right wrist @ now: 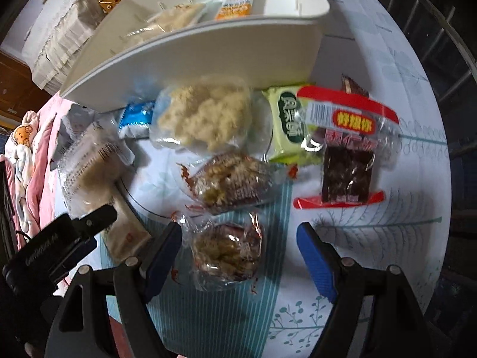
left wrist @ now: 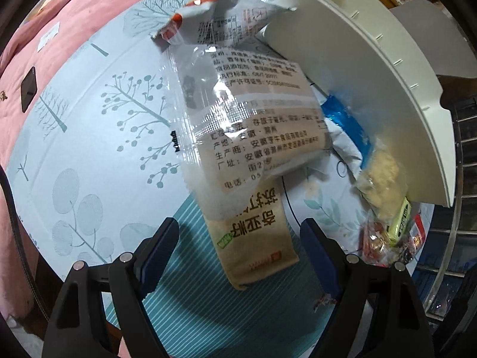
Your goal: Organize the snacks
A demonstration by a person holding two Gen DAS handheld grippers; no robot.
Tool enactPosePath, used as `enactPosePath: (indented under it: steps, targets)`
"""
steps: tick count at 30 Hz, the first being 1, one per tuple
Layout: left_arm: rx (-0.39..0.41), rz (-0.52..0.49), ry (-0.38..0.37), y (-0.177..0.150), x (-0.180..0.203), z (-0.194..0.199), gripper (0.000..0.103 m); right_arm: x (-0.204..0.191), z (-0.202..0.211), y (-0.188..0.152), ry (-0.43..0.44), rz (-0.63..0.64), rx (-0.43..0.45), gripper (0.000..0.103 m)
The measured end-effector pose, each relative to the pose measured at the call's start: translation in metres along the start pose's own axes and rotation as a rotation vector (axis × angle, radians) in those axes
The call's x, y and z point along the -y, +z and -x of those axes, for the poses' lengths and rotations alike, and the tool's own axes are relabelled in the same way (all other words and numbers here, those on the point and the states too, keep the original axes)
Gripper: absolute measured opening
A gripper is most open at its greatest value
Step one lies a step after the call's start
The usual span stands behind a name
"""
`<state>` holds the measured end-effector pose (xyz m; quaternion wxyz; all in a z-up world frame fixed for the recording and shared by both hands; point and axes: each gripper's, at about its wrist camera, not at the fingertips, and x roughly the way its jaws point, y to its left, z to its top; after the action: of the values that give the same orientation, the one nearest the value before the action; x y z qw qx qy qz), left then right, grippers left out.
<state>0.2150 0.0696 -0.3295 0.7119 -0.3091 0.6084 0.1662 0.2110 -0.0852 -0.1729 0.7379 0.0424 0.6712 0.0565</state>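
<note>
My left gripper (left wrist: pixel 240 256) is open over a tan cracker packet (left wrist: pixel 253 238) that lies under a clear printed snack bag (left wrist: pixel 247 110). A grey and orange bag (left wrist: pixel 220 18) lies beyond it. My right gripper (right wrist: pixel 240 256) is open around a clear-wrapped brown pastry (right wrist: pixel 226 250); a second such pastry (right wrist: pixel 232 182) lies just ahead. A pale floss cake (right wrist: pixel 205 116), a green packet (right wrist: pixel 290 122), a red-edged dark jerky pack (right wrist: pixel 348 146) and a blue packet (right wrist: pixel 135 117) lie before the white bin (right wrist: pixel 208 47). The bin holds a pale cake (right wrist: pixel 176 18) and an orange packet (right wrist: pixel 237 6).
Everything lies on a tree-patterned tablecloth (left wrist: pixel 89 119). A pink quilt (left wrist: pixel 44 29) lies past the table's left edge. A metal rack (left wrist: pixel 465 149) stands at the right. The left gripper's body (right wrist: pixel 59 250) shows in the right wrist view. The white bin (left wrist: pixel 372 74) stands at the right of the left view.
</note>
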Motion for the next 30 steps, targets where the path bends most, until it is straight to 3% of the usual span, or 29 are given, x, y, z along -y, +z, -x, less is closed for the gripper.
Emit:
enactPosePath:
  steps: [10, 16, 19, 21, 24, 30]
  targets:
    - [-0.02, -0.007, 0.074, 0.021, 0.019, -0.02, 0.082, -0.013, -0.017, -0.007, -0.028, 0.021, -0.066, 0.08]
    - [-0.018, -0.013, 0.123, 0.036, 0.032, -0.025, 0.075, -0.019, -0.025, -0.004, -0.054, 0.033, -0.083, 0.079]
    - [-0.012, -0.02, 0.137, 0.039, 0.038, -0.027, 0.069, -0.02, -0.03, -0.001, -0.061, 0.037, -0.093, 0.071]
    - [0.005, -0.042, 0.179, 0.04, 0.044, -0.027, 0.056, -0.019, -0.03, -0.002, -0.069, 0.054, -0.088, 0.063]
    - [0.021, -0.054, 0.186, 0.036, 0.049, -0.025, 0.055, -0.022, -0.029, -0.001, -0.064, 0.081, -0.084, 0.048]
    - [0.027, -0.054, 0.183, 0.031, 0.054, -0.021, 0.054, -0.031, -0.031, -0.006, -0.052, 0.109, -0.092, 0.048]
